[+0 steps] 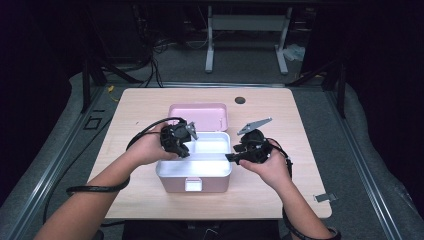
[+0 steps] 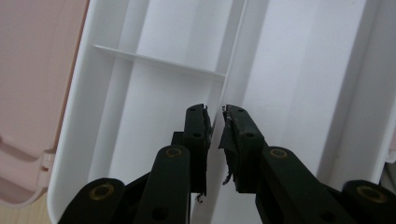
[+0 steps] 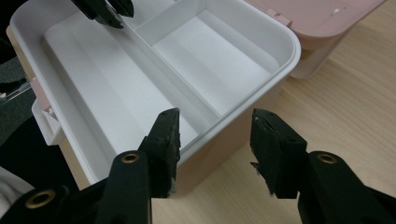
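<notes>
A pink box (image 1: 172,182) stands open in the middle of the table, with a white tray (image 1: 212,167) set in its top and its pink lid (image 1: 200,112) folded back behind. A thin long divider (image 2: 233,42) splits the tray. My left gripper (image 1: 182,147) reaches down into the tray's left part. In the left gripper view its jaws (image 2: 215,116) are pinched on that divider's top edge. My right gripper (image 3: 215,135) is open and straddles the tray's right rim (image 3: 285,42), one jaw inside, one outside. The left gripper's tips (image 3: 109,16) show at the divider's far end.
A short cross wall (image 2: 159,60) splits off one side of the tray, whose compartments hold nothing. The box's front latch (image 1: 193,185) faces the person. A dark round hole (image 1: 240,100) sits near the table's back edge. Bare wood (image 3: 345,107) lies right of the box.
</notes>
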### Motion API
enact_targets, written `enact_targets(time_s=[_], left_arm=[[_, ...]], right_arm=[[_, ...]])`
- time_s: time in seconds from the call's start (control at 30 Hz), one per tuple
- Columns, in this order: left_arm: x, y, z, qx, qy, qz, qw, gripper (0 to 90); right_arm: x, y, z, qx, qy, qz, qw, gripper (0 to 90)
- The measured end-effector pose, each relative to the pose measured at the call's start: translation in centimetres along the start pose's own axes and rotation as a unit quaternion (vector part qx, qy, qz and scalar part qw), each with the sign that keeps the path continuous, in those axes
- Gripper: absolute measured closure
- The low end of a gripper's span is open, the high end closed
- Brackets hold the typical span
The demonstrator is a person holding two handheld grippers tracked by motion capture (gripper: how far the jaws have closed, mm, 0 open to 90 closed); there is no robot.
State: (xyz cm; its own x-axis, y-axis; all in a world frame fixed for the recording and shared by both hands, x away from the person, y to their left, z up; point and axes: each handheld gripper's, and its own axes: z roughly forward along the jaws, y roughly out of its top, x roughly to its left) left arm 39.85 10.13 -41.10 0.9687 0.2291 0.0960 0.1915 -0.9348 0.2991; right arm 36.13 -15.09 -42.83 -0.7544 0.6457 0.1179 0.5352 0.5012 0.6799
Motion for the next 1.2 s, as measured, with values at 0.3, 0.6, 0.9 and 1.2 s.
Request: enact_targets(time_s=[0.3, 0.6, 0.9, 1.2], left_arm=[[0.1, 0.6, 0.7, 0.017, -0.007, 0.013, 0.9997, 83.4], [-0.1, 1.1, 0.7, 0.040, -0.003, 0.038, 0.9985, 85.5], [-0.2, 2.2, 1.0, 0.075, -0.003, 0.064, 0.9952, 85.6], [-0.3, 2.7, 1.8, 0.078, -0.003, 0.069, 0.9945, 84.3]], right_arm=[[-0.1, -0.5, 0.1, -0.002, 0.009, 0.005, 0.9999, 52.1], [-0.1, -0.5, -0.3, -0.008, 0.007, 0.004, 0.9999, 51.7], [-0.6, -0.7, -1.1, -0.019, 0.004, 0.013, 0.9997, 51.7], [-0.8, -0.9, -1.0, -0.019, 0.003, 0.016, 0.9997, 51.7]])
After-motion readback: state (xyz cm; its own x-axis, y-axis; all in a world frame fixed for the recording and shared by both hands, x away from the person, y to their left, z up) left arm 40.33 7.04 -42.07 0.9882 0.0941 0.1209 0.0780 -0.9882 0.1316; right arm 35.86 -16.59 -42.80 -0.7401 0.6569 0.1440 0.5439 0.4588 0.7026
